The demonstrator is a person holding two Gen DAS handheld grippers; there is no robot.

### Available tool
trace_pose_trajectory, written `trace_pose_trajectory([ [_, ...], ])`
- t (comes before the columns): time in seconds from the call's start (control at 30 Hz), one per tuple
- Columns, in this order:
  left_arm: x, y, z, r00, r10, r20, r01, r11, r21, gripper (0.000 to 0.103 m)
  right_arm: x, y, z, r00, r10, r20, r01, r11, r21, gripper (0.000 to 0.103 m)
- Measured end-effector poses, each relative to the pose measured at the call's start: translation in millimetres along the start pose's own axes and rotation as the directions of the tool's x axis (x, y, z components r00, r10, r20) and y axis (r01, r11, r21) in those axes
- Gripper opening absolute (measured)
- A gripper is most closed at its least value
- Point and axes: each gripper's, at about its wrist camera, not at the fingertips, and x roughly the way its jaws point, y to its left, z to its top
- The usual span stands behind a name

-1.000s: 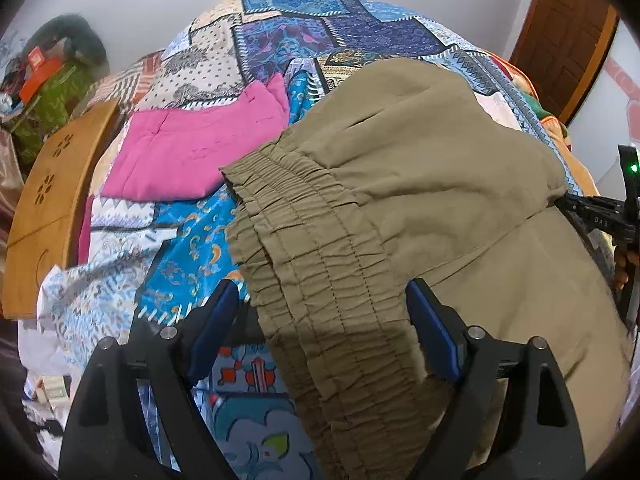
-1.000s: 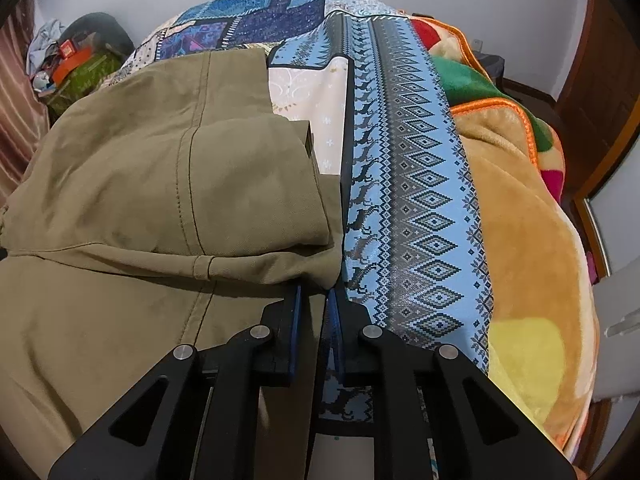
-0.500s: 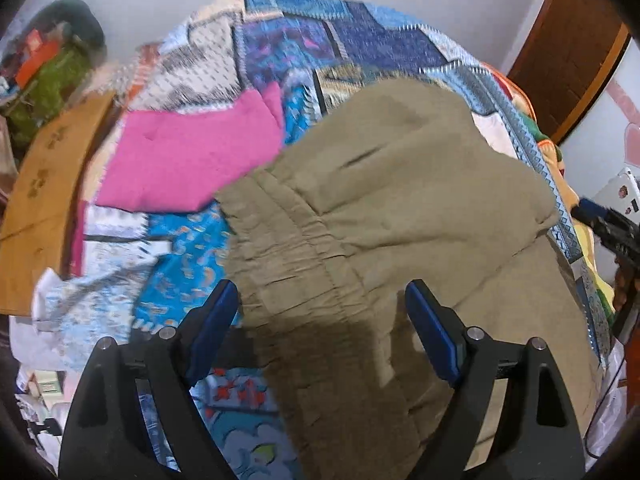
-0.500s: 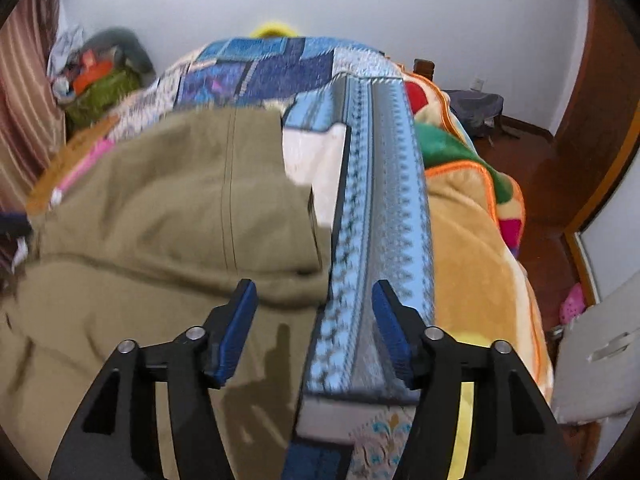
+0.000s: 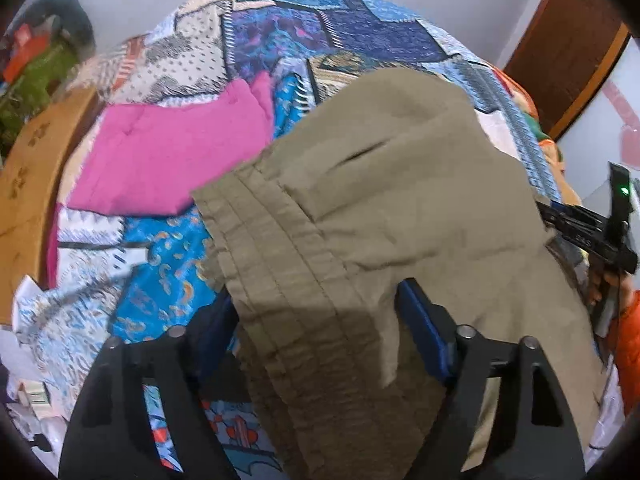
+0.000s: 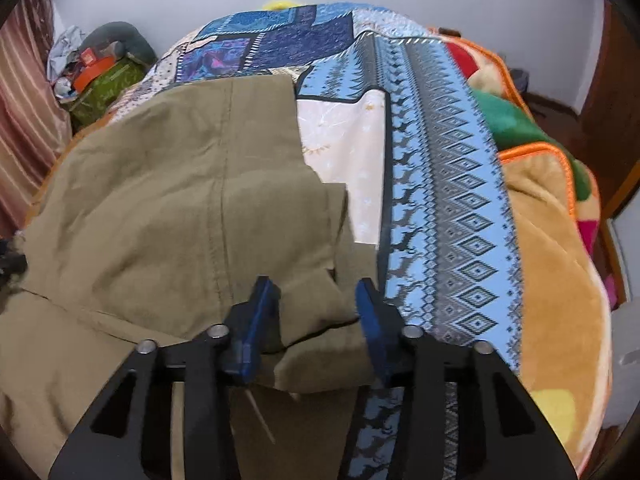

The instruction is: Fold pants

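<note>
Olive pants (image 5: 400, 208) lie half-folded on patchwork bedspread (image 6: 440, 184); left gripper (image 5: 316, 320) closing around elastic waistband (image 5: 276, 264), right gripper (image 6: 316, 312) closing over folded hem (image 6: 320, 308), neither yet clamped, readying next fold.

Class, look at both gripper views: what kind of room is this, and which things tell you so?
Most likely a bedroom in a home. The olive pants lie on a patchwork bedspread beside a plush blanket, with a wooden door in a plain white wall.

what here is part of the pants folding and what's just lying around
In the job: olive pants, left gripper, right gripper, both closing around pants fabric.
Lying about: pink garment, patchwork bedspread, orange blanket, green bag.
</note>
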Motion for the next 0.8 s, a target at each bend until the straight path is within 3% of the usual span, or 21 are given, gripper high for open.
trace_pose_trajectory([
  [0.1, 4, 1, 7, 0.998, 0.061, 0.008, -0.061, 0.998, 0.010, 0.061, -1, 1, -3, 0.999, -0.039, 0.004, 0.039, 0.999, -0.026, 0.025],
  [0.13, 4, 1, 7, 0.996, 0.087, 0.017, -0.087, 0.996, 0.026, 0.061, 0, 1, -3, 0.998, -0.056, 0.002, 0.056, 0.998, -0.036, 0.020],
  [0.37, -1, 4, 1, 0.986, 0.164, 0.035, -0.166, 0.983, 0.075, 0.061, -2, 10, -7, 0.988, -0.151, 0.017, 0.152, 0.982, -0.113, 0.013],
  [0.53, 6, 9, 4, 0.989, 0.147, 0.003, -0.147, 0.988, 0.040, 0.063, -1, 7, -5, 0.984, -0.178, 0.000, 0.177, 0.978, -0.108, 0.013],
  [0.63, 2, 14, 5, 0.993, 0.118, -0.021, -0.117, 0.993, 0.023, 0.070, -2, 11, -1, 0.979, -0.200, -0.024, 0.196, 0.973, -0.120, 0.013],
  [0.73, -12, 12, 4, 0.994, 0.107, -0.018, -0.106, 0.994, 0.032, 0.071, -12, 9, 2, 0.980, -0.196, -0.043, 0.190, 0.975, -0.113, 0.021],
  [0.8, -25, 7, 3, 0.991, 0.136, 0.016, -0.137, 0.988, 0.076, 0.071, -19, 9, 2, 0.979, -0.197, -0.043, 0.191, 0.975, -0.115, 0.025],
])
